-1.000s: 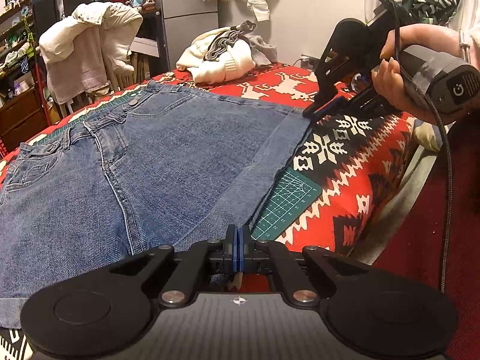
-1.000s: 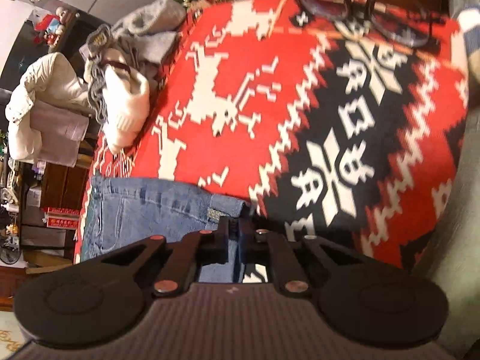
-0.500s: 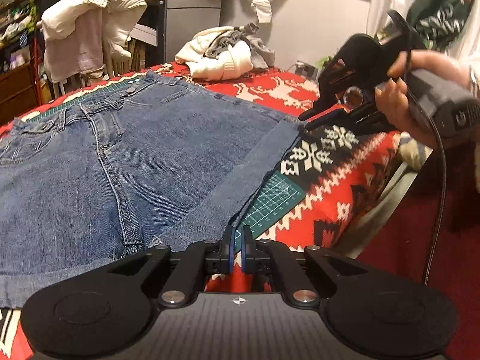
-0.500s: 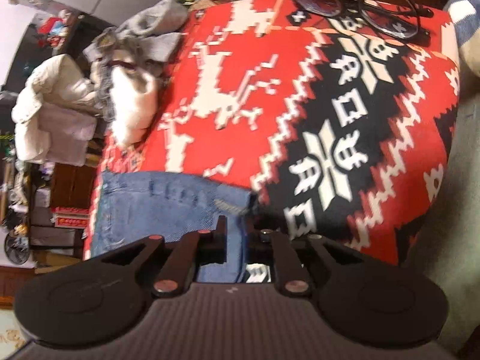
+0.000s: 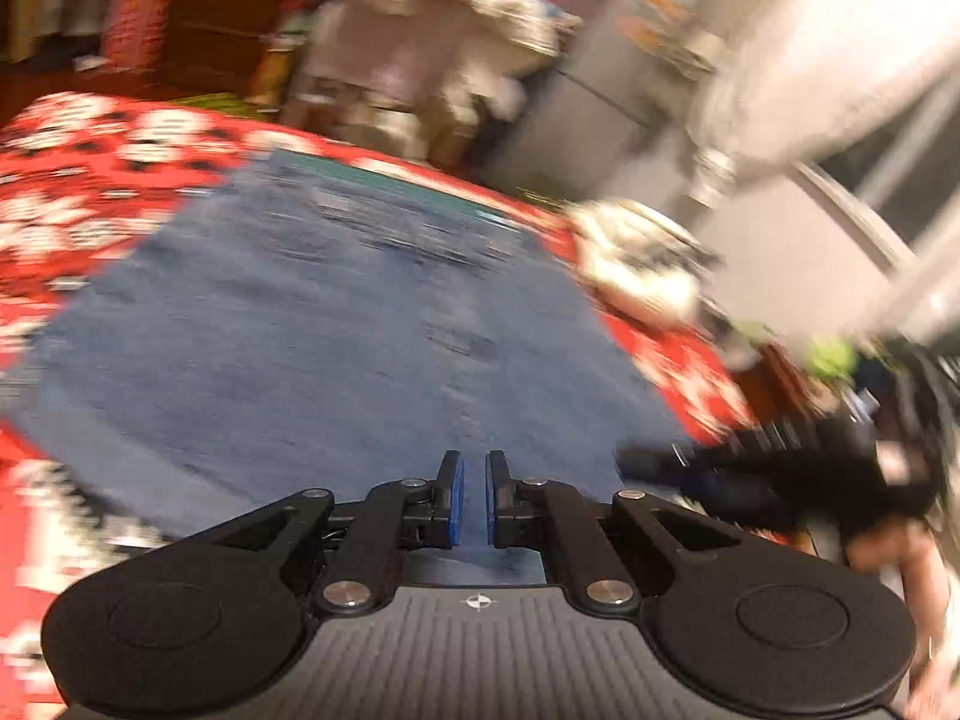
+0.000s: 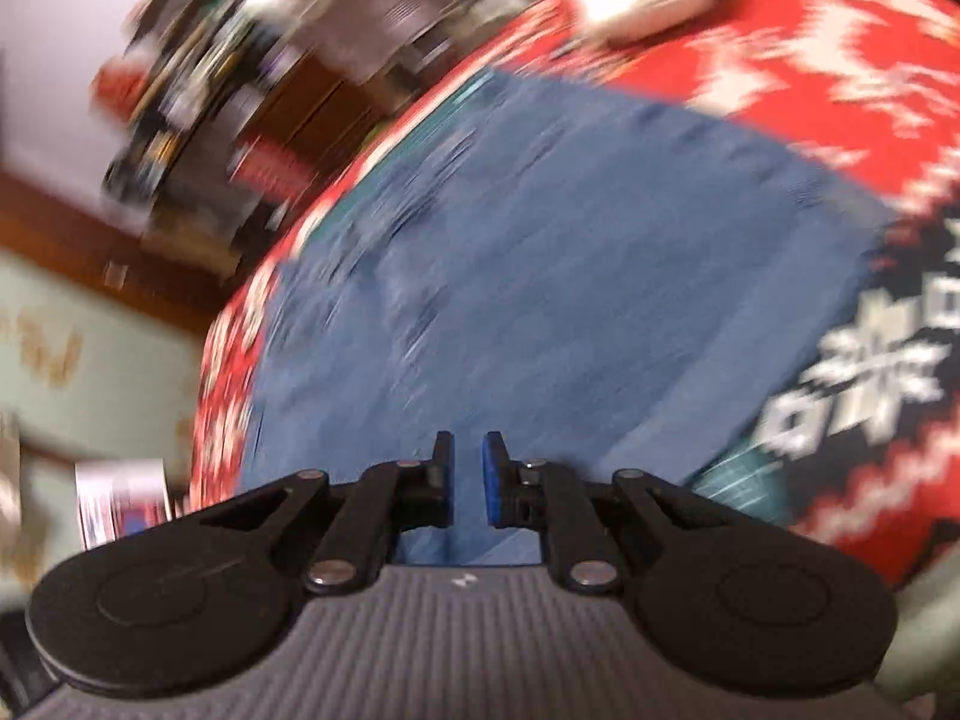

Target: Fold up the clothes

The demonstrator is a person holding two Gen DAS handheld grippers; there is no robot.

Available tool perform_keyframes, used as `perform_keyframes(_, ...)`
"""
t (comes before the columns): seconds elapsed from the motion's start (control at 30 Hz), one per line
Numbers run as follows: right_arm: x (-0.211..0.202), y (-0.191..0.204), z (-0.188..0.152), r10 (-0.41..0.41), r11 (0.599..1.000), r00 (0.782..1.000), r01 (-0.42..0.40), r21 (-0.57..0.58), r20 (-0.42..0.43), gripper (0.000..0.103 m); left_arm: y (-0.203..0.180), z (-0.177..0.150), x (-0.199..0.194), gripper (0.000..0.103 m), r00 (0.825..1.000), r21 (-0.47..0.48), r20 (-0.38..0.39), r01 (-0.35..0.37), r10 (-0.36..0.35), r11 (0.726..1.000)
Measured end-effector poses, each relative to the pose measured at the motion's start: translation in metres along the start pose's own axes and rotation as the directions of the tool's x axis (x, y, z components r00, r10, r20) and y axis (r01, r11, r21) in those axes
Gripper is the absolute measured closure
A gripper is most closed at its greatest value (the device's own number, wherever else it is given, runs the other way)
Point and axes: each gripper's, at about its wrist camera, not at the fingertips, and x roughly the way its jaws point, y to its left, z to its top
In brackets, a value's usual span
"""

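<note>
**Both tongs off the denim hem**

Since a second ago both tongs have let go of the hem and swung up; views now heavily blurred. Denim garment (image 5: 336,348) lies flat on the red patterned blanket (image 5: 78,192). Left tongs (image 5: 474,480) parted by a narrow gap, holding nothing, above the denim. Right tongs (image 6: 467,468) likewise slightly open, empty. Pale clothes pile (image 5: 636,264) beyond the denim's far edge. Green cutting mat (image 6: 738,486) shows beside the hem.

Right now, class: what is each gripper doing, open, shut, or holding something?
Left gripper: open a little, nothing held, above the denim garment.
Right gripper: open a little, nothing held, above the same denim.
</note>
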Motion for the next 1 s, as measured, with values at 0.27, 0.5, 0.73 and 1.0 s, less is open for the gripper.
perform_keyframes(0.27,0.033,0.071,-0.056,0.005,0.934,0.995,-0.039,-0.355,-0.095,0.091,0.086,0.024,-0.019,0.092,0.984,-0.243,-0.040,-0.180,0.175,0.953)
perform_keyframes(0.5,0.031,0.087,-0.071,0.010,0.890,0.993,-0.063,-0.451,-0.120,0.091,0.127,0.026,-0.018,0.092,0.973,-0.380,-0.070,-0.230,0.220,0.896)
perform_keyframes(0.73,0.034,0.080,-0.066,0.002,0.900,0.991,-0.061,-0.432,-0.135,0.091,0.160,0.028,-0.030,0.081,0.965,-0.541,-0.009,-0.225,0.262,0.810)
perform_keyframes(1.0,0.038,0.080,-0.065,0.000,0.901,0.990,-0.062,-0.430,-0.142,0.091,0.173,0.026,-0.041,0.087,0.937,-0.601,0.003,-0.277,0.348,0.750)
